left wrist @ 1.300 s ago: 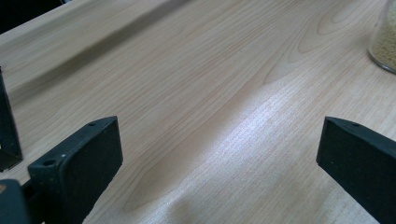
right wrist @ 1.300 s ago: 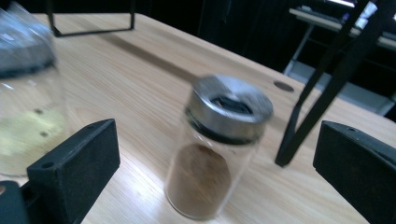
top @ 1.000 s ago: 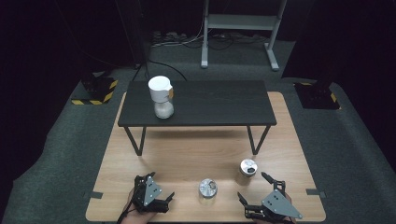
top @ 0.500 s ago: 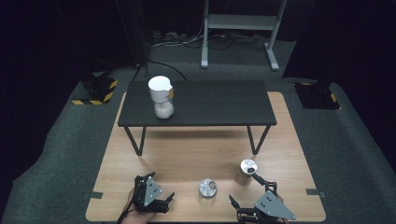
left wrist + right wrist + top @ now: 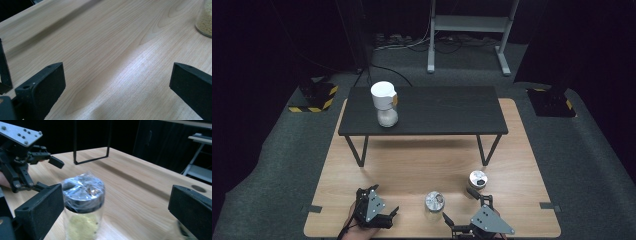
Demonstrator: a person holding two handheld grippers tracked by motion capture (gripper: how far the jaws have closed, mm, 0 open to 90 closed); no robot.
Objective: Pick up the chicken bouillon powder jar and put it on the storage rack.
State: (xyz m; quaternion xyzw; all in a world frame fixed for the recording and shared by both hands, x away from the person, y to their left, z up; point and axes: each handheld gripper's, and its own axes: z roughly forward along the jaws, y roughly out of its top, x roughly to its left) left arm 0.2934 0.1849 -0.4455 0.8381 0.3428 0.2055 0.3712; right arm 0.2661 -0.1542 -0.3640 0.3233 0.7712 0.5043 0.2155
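— Jaws first: how do yours stand?

— Wide apart on both. My right gripper [image 5: 465, 211] holds nothing; in the right gripper view the spice jar [image 5: 83, 207] with the shiny wrapped lid stands between its jaws, close to one and untouched.

— And the left?

— My left gripper [image 5: 383, 201] is spread over bare wooden worktop [image 5: 105, 50], empty too. The jar [image 5: 434, 202] stands between my two grippers near the front edge; a second jar [image 5: 478, 180] stands farther right.

No readable text, label, brand or number appears on anything here. The jars and grippers bear none.
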